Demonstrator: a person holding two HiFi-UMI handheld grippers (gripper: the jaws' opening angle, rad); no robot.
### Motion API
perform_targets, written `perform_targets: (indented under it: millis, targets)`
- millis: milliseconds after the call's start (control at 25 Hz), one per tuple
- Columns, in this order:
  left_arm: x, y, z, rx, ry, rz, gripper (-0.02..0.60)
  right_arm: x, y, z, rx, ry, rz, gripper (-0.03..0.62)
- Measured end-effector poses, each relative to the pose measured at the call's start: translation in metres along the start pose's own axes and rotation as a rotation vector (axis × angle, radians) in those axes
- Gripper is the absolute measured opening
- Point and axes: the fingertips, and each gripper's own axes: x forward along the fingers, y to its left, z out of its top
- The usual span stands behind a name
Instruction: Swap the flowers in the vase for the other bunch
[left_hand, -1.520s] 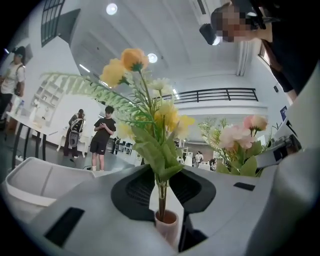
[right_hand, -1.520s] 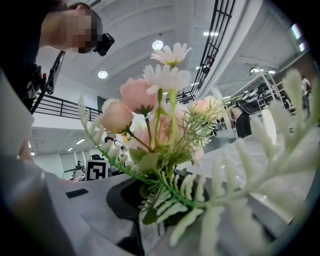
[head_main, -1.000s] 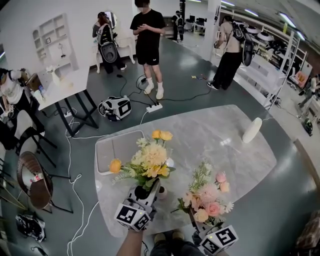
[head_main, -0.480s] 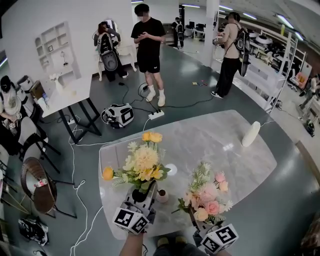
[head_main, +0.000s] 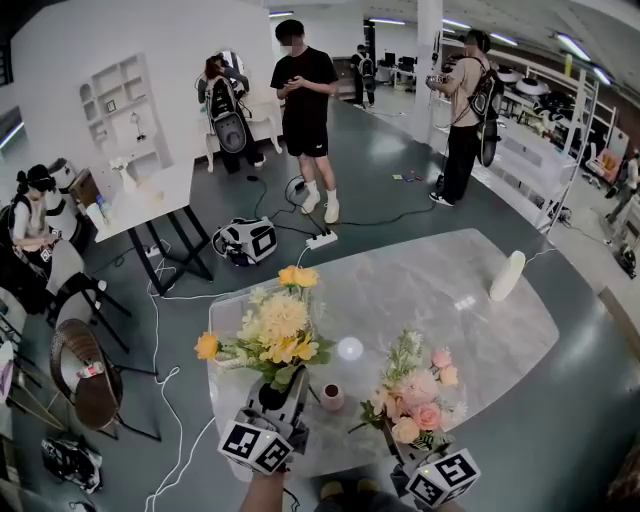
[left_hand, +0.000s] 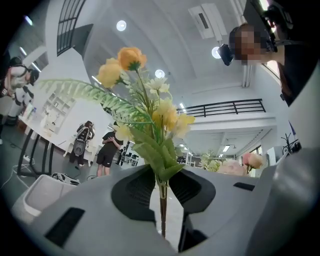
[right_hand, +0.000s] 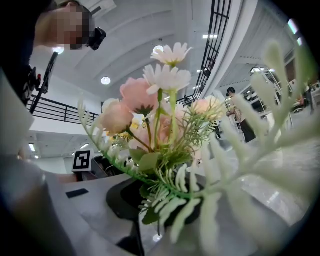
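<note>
A: Status of the left tool (head_main: 284, 392)?
B: I read it clenched on the stem of the yellow bunch (head_main: 272, 328), held upright above the bench (head_main: 450, 300).
A: And the right tool (head_main: 402, 440)?
B: Clenched on the pink bunch (head_main: 418, 388), upright over the near edge. The vase (head_main: 332, 397) stands on the bench between both bunches

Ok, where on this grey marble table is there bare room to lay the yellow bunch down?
The broad middle of the grey marble table is bare, from the small brown vase out to the white oblong object at the far right edge. The near edge is crowded: the yellow flower bunch and pink flower bunch flank the vase.
</note>
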Motion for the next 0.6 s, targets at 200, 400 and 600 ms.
perform_targets:
  millis: [200,400,600]
  targets:
    - [-0.015,0.011,0.013,-0.008,-0.037,0.036,0.097,0.005,0.005,0.002,-0.006,-0.007,0.031,0.075]
    - [-0.024,0.013,0.022,-0.002,-0.054,0.076,0.095,0.011,0.014,0.013,-0.026,-0.014,0.085,0.075]
    - [-0.069,0.046,0.008,-0.010,-0.059,0.105,0.095,0.031,0.048,-0.017,-0.038,-0.012,0.114,0.075]
